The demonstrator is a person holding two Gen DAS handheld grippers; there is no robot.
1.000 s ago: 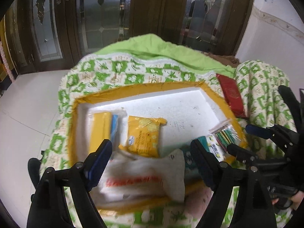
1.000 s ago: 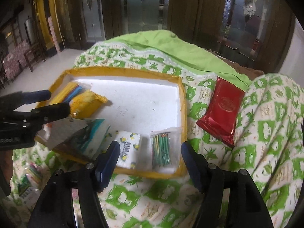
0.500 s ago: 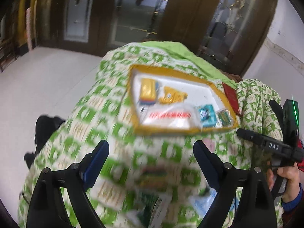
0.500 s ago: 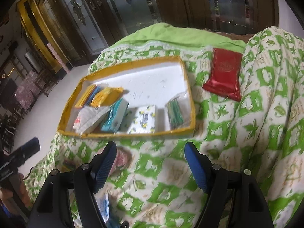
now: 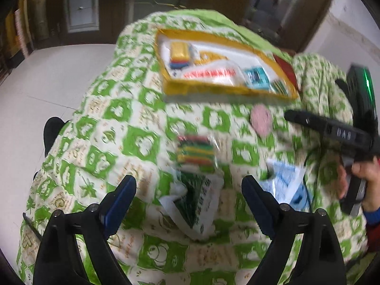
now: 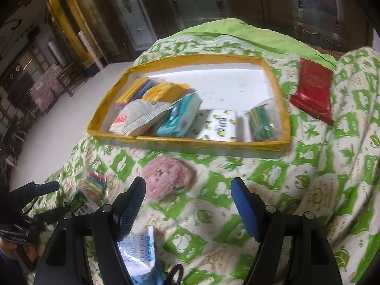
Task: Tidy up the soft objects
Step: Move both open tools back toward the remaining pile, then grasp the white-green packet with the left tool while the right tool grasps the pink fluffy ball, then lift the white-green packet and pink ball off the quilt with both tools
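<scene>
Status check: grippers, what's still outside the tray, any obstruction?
Left gripper and right gripper open, empty. Pink pad, striped packet, green-white pouch, red packet outside yellow tray. Nothing blocking.

Yellow-rimmed white tray [image 6: 273, 146], green-patterned quilt [image 6: 308, 190], seemingly pink pad [image 6: 166, 175].

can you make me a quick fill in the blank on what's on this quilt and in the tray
1. The pack of lemon-print tissues lies inside the yellow-rimmed ____.
2. The red packet lies on the quilt, ____ the tray.
3. The round fuzzy pad on the quilt is ____ in colour.
4. The right tongs are ____, with nothing between them.

Missing words: tray; outside; pink; open
</scene>
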